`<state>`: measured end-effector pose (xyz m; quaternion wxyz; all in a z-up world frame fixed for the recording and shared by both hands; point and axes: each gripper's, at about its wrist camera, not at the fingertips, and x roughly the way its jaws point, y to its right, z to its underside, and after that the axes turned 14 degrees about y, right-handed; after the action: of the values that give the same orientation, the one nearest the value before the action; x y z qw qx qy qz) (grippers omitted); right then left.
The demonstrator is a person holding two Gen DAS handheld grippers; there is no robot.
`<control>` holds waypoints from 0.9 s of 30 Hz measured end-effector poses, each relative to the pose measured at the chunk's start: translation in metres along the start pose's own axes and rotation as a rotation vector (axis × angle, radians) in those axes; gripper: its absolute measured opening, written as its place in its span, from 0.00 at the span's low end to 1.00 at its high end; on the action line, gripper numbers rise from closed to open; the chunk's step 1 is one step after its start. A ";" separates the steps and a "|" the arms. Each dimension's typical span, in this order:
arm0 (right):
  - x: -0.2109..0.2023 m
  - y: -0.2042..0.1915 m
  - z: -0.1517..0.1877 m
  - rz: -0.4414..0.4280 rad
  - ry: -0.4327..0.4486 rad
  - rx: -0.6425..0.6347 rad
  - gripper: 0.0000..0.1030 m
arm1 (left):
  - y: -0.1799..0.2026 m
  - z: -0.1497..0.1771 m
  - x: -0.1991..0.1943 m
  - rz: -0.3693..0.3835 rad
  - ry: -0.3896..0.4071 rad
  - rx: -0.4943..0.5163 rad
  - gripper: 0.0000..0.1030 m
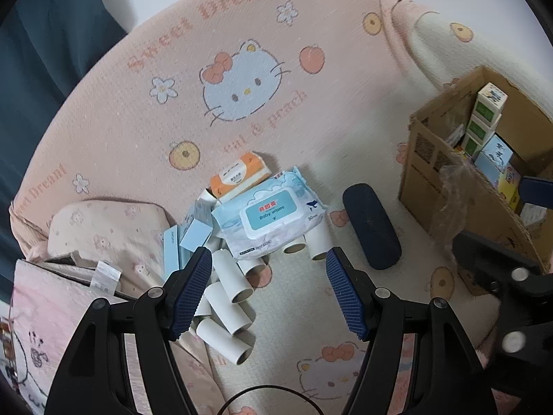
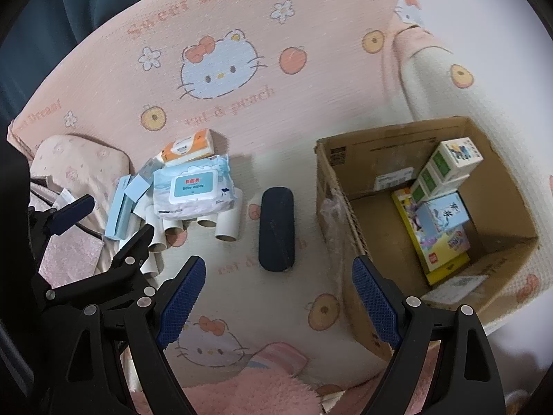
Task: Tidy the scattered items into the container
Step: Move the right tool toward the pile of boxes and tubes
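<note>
Several boxes (image 2: 446,186) sit in the carton (image 2: 345,180) already; wipes (image 1: 273,212), tubes (image 1: 231,297), case (image 2: 276,230) remain on the bed; left tool (image 1: 268,290), right tool (image 2: 278,299) gape wide, empty.

The sofa cover (image 1: 242,34) carried "Sweet Dream" in pink letters, with "cat & peach" printed lower down. The wipes pack (image 1: 273,214) had "Baby wipes" on its lid. Print on the boxes in the cardboard box (image 2: 345,186) was too small to read.

Matt corrugated cardboard box (image 2: 349,214), glossy plastic baby wipes pack (image 1: 273,211), plain paper tubes (image 1: 228,280), woven cloth cover (image 1: 311,131)
</note>
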<state>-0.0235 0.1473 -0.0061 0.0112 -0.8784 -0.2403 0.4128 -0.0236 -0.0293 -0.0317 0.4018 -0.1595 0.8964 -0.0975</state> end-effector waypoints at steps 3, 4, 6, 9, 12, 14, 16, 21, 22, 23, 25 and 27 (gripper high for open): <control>0.004 0.000 -0.004 -0.051 0.024 -0.019 0.83 | -0.005 0.004 0.013 0.004 -0.026 -0.029 0.70; 0.005 0.000 -0.006 -0.068 0.038 -0.020 0.83 | -0.008 0.006 0.017 0.004 -0.035 -0.045 0.70; 0.010 -0.002 -0.009 -0.087 0.044 -0.028 0.83 | -0.012 0.009 0.023 0.005 -0.044 -0.075 0.70; 0.020 -0.008 -0.010 -0.150 0.040 -0.047 0.83 | -0.021 0.015 0.031 0.037 -0.046 -0.143 0.70; 0.030 -0.013 -0.010 -0.261 0.043 -0.040 0.83 | -0.028 0.021 0.036 0.089 -0.040 -0.210 0.70; 0.034 -0.015 -0.008 -0.337 0.073 -0.039 0.83 | -0.037 0.027 0.041 0.121 -0.025 -0.269 0.70; 0.037 -0.017 -0.004 -0.387 0.099 -0.059 0.83 | -0.046 0.038 0.048 0.096 -0.008 -0.318 0.70; 0.058 -0.024 0.016 -0.418 0.107 -0.181 0.83 | -0.069 0.073 0.069 0.114 -0.035 -0.454 0.70; 0.065 -0.026 0.023 -0.401 0.107 -0.212 0.83 | -0.074 0.083 0.075 0.137 -0.062 -0.509 0.70; 0.069 -0.025 0.027 -0.407 0.109 -0.222 0.83 | -0.077 0.090 0.080 0.150 -0.082 -0.548 0.70; 0.076 -0.025 0.035 -0.466 0.126 -0.212 0.83 | -0.083 0.105 0.089 0.175 -0.115 -0.630 0.70; 0.084 -0.023 0.040 -0.519 0.112 -0.174 0.83 | -0.089 0.116 0.094 0.183 -0.121 -0.681 0.70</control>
<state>-0.0166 0.1965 -0.0884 0.0544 -0.8068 -0.4906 0.3246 0.0235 -0.1518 -0.1455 0.3849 -0.2089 0.8628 0.2526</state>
